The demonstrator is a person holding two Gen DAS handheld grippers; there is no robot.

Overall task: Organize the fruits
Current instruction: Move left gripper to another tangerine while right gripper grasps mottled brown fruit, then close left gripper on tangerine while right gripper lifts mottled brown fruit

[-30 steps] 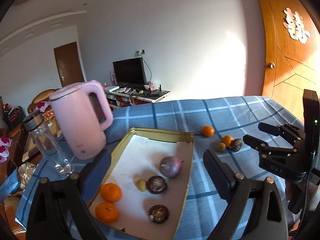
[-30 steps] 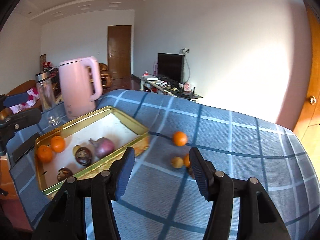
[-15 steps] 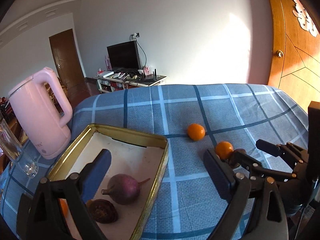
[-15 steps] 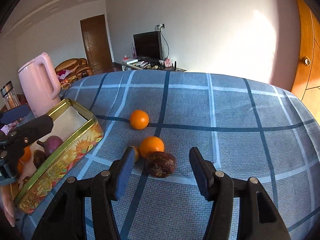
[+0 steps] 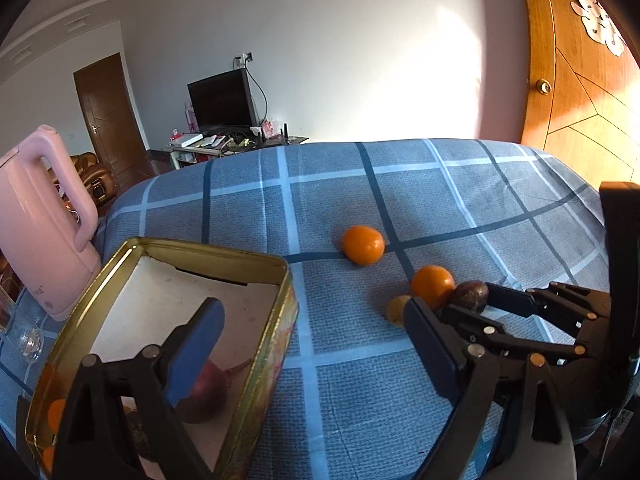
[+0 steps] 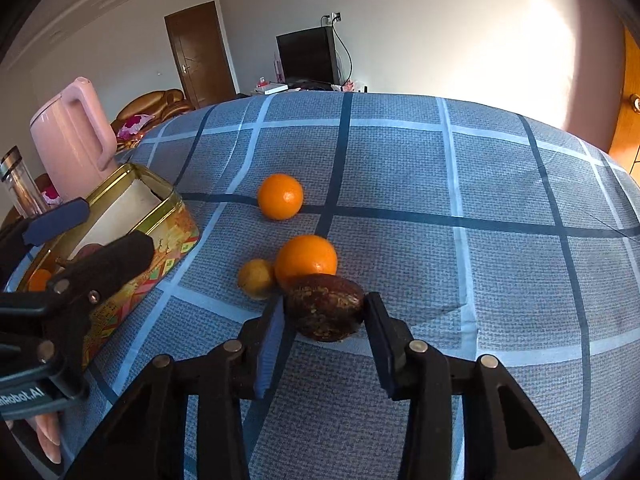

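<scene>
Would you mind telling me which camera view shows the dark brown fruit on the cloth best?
The right wrist view: the dark brown fruit lies close and whole between the right tool's fingers. The left wrist view shows it small, partly hidden behind that tool.

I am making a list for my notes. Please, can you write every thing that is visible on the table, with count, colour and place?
oranges: 2, orange, on cloth right of tin.
small yellow fruit: 1, beside nearer orange.
dark brown fruit: 1, between right gripper's fingers.
tin: 1, gold, left side, holds more fruit.
kettle: 1, pink, behind tin.
glass bottle: 1, clear, far left.
tablecloth: 1, blue checked.
left gripper: open, over tin's edge.
right gripper: around dark fruit.
</scene>
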